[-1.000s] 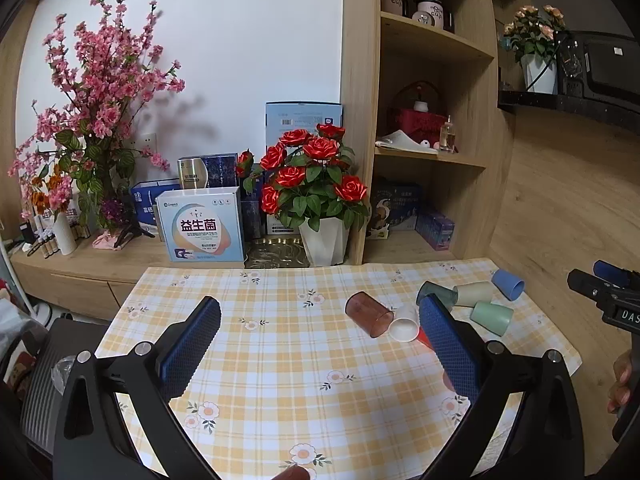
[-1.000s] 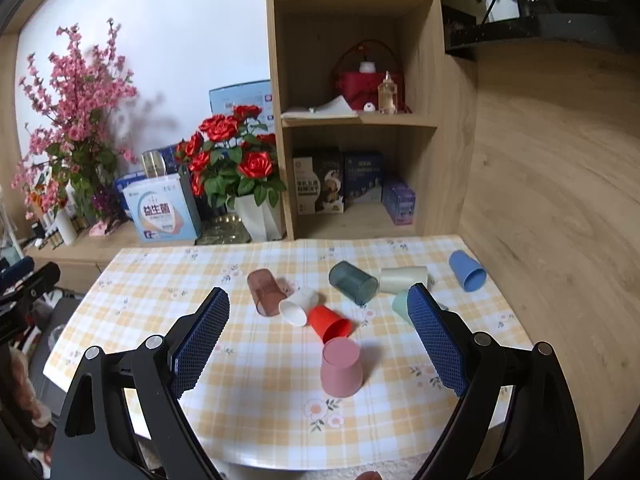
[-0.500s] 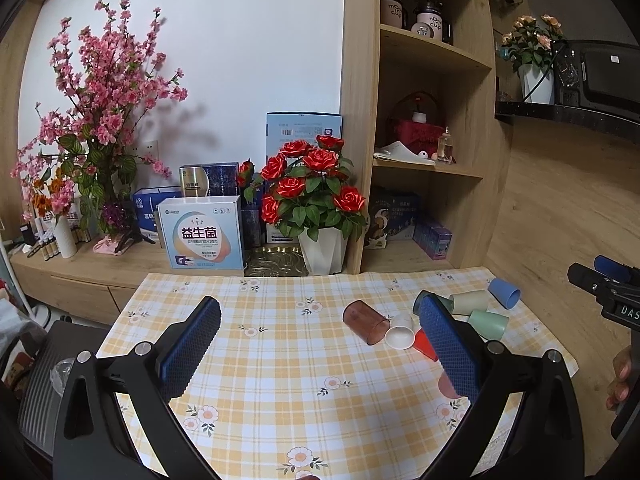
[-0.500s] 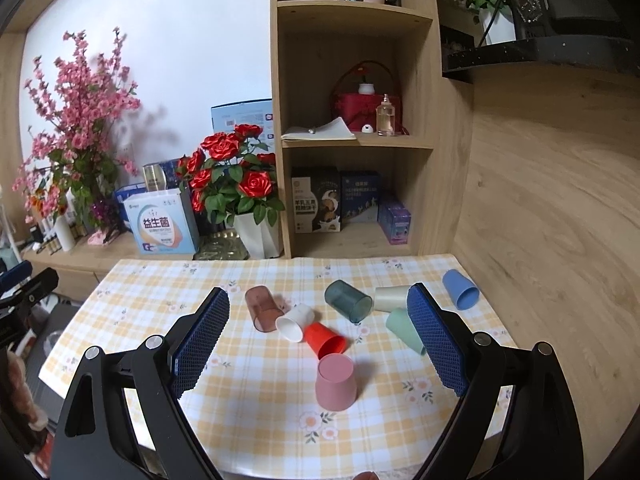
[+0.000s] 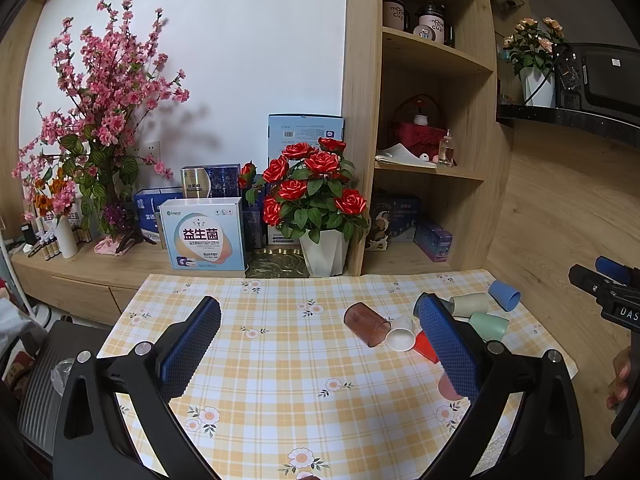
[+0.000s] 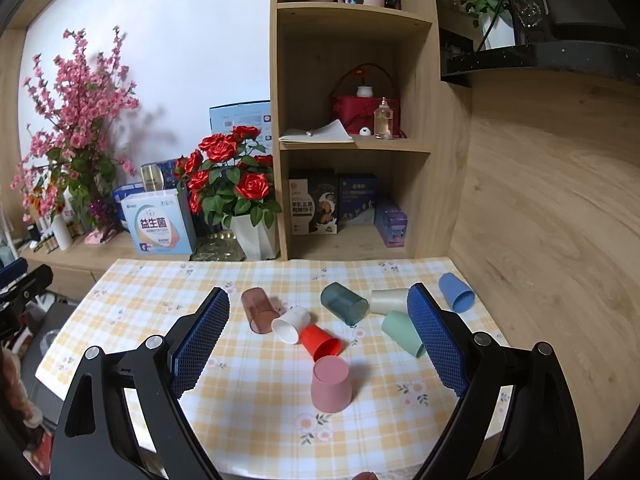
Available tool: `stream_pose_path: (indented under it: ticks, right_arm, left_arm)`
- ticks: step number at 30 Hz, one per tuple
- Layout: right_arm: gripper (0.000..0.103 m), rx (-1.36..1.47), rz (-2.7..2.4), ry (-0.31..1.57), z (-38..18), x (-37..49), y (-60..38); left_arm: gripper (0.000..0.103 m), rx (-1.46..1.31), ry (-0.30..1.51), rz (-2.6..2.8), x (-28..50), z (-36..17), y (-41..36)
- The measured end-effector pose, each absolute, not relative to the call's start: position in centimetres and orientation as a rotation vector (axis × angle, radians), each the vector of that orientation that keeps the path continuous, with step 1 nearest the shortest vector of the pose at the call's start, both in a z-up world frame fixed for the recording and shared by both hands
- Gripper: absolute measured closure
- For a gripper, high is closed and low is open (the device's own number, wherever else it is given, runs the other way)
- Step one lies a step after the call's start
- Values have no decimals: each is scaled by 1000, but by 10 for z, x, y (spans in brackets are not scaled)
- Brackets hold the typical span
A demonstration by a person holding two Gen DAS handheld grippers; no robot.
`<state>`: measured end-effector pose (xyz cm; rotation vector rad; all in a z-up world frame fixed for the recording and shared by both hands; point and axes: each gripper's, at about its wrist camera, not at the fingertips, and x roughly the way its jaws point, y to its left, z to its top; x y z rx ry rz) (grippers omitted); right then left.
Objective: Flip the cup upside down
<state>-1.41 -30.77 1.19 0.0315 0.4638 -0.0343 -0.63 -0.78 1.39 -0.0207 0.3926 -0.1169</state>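
Both tools are held above the near edge of the checked table [image 6: 132, 292] with nothing between their pads. Your right gripper [image 6: 318, 346] stands with its jaws wide apart; your left gripper [image 5: 316, 344] is likewise spread wide and empty.

In the right wrist view, one pink cup [image 6: 331, 384] already stands mouth-down at lower centre of the frame. The remaining cups lie on their sides in a cluster across the middle of the frame. Judged from this layout, the next candidate is the red cup [image 6: 320, 341], which lies just above the pink cup and touches the white cup [image 6: 291, 322].

Note the red cup's long axis: it runs diagonally, with the open mouth toward lower right of the frame and the base toward upper left. It lies directly between your right jaws and ahead of them.

In the left wrist view the same red cup [image 5: 425, 347] is at right of centre, largely hidden behind the right-hand finger [image 5: 448, 348]. Your right gripper is therefore the better-placed tool.

Close across the cup wall, square to that diagonal axis. Keep clear of the white cup and the pink cup during approach.
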Motion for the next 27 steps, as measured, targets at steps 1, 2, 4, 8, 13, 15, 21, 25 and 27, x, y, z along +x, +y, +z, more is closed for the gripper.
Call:
stream_pose_path:
  ticks: [1,2,4,8,13,15,21,25,27]
  right_arm:
    - [16,30,-35,462,13,-14,-308]
    - [16,29,-36,460,13,-14,-308]
    - [16,28,-36,459,14,-14,-308]
    - [16,26,-35,456,14,-15,-308]
    - [16,17,-27,433,19,-16,-310]
    - [16,15,-25,433,20,-16,-309]
    - [16,18,-23,433,19,-16,-310]
    - [16,16,-18,431,19,-16,-310]
    - [16,14,-21,430,18,-16,-309]
  left_arm:
    - [6,-20,393,-117,-6,14,-8]
    - [6,-21,392,-116,-6,14,-8]
    - [6,-20,393,-117,-6,14,-8]
    - [6,-19,393,-120,-7,15,-9]
    - [6,-18,391,-121,-8,16,-10]
    - [6,-17,389,-120,-9,17,-10]
    - [6,-13,385,-126,-12,19,-10]
    - [6,-14,386,-127,-12,19,-9]
    - [6,-16,387,-128,-12,18,-9]
